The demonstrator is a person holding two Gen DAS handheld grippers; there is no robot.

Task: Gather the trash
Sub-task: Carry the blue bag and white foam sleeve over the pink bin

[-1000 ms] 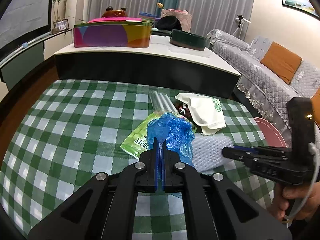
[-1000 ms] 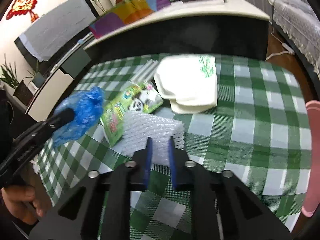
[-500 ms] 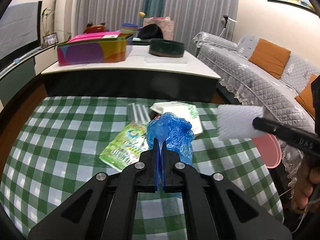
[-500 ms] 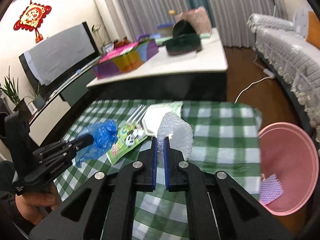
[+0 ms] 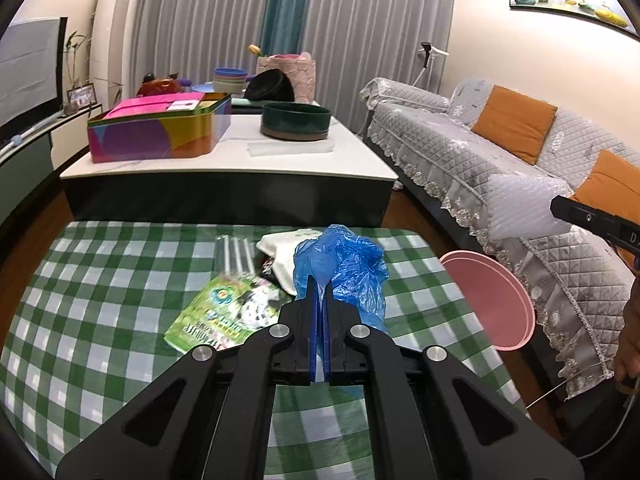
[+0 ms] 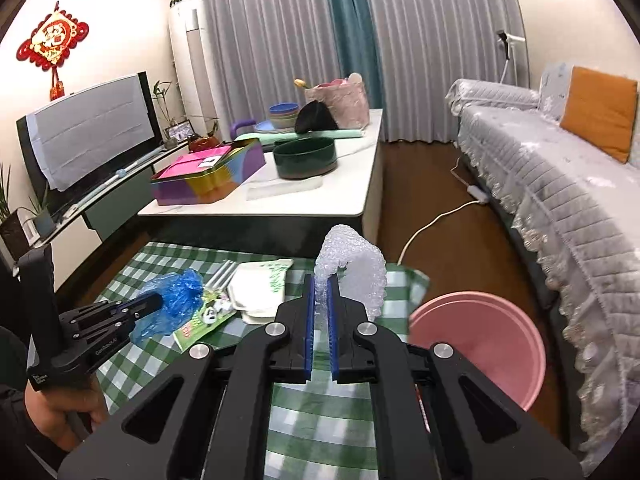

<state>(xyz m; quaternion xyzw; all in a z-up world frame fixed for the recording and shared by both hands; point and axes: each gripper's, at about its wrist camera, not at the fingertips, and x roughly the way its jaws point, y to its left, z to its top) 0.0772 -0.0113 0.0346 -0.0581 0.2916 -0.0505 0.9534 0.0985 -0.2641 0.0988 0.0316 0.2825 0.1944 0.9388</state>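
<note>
Both grippers carry trash above the table (image 5: 100,280): left gripper (image 5: 319,292) clamps a blue bag (image 5: 340,264), right gripper (image 6: 320,292) bubble wrap (image 6: 356,268). Best released squarely over the pink bin (image 6: 480,344).

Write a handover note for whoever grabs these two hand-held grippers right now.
Left hand-held gripper: shut on the blue plastic bag, held above the checked table.
Right hand-held gripper: shut on the bubble wrap, lifted, beside the pink bin.
Done: both pieces picked up.
Left: drop both into the bin, then collect the green snack packet, white foam box and clear straws lying on the table.
</note>
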